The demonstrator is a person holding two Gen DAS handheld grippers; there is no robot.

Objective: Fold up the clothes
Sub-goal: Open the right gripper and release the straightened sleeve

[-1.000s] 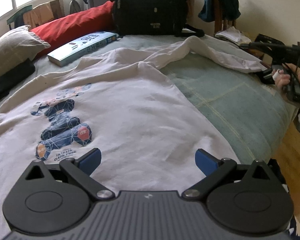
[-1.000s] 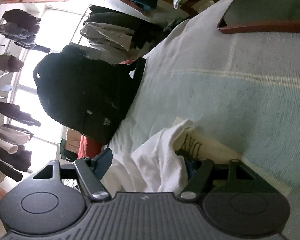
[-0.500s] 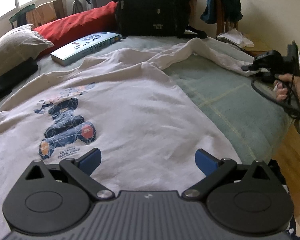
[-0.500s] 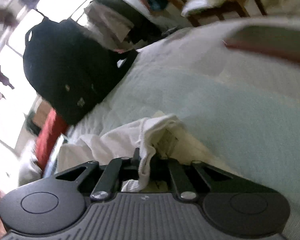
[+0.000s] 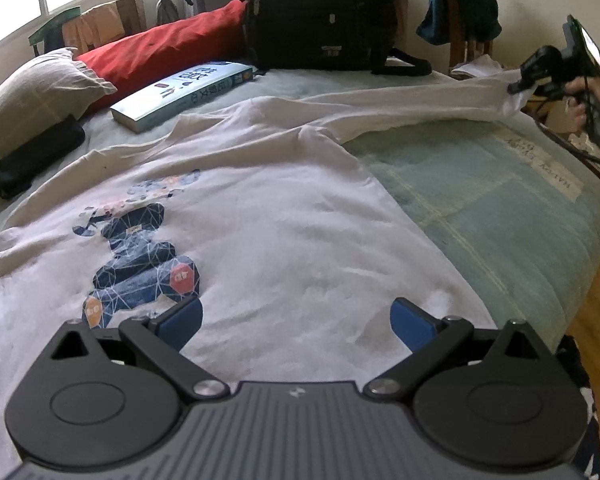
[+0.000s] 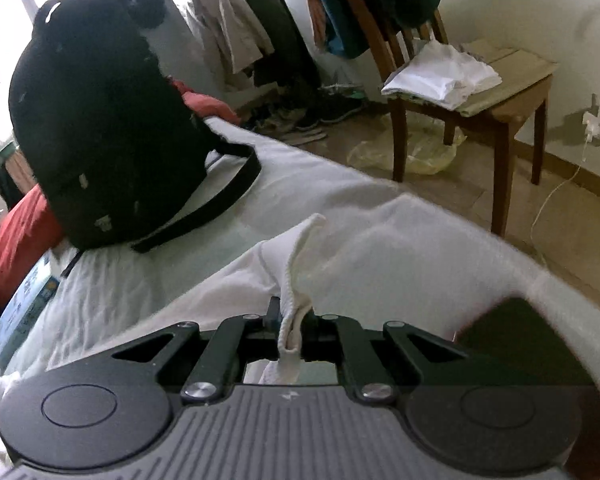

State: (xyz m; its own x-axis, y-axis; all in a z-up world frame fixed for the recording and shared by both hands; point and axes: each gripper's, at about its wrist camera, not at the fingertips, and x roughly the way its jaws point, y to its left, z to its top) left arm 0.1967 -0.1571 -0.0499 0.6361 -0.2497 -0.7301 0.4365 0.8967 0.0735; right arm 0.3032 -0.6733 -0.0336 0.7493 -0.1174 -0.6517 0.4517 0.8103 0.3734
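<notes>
**Sleeve stretched away from the shirt body**

Left wrist view: the left gripper [image 5: 296, 318] is held open above the white shirt [image 5: 284, 232] on the bed [image 5: 500, 208]; the sleeve [image 5: 412, 110] is stretched rightward.

Right wrist view: the cuff [image 6: 294, 320] is pinched in the closed right gripper [image 6: 290, 322], the nearer one.

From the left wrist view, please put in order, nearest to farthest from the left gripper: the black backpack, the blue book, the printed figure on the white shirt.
Counting from the left gripper:
1. Printed figure on the white shirt, just ahead, to the left.
2. Blue book, farther up the bed, left of centre.
3. Black backpack, at the far end, standing upright.
</notes>
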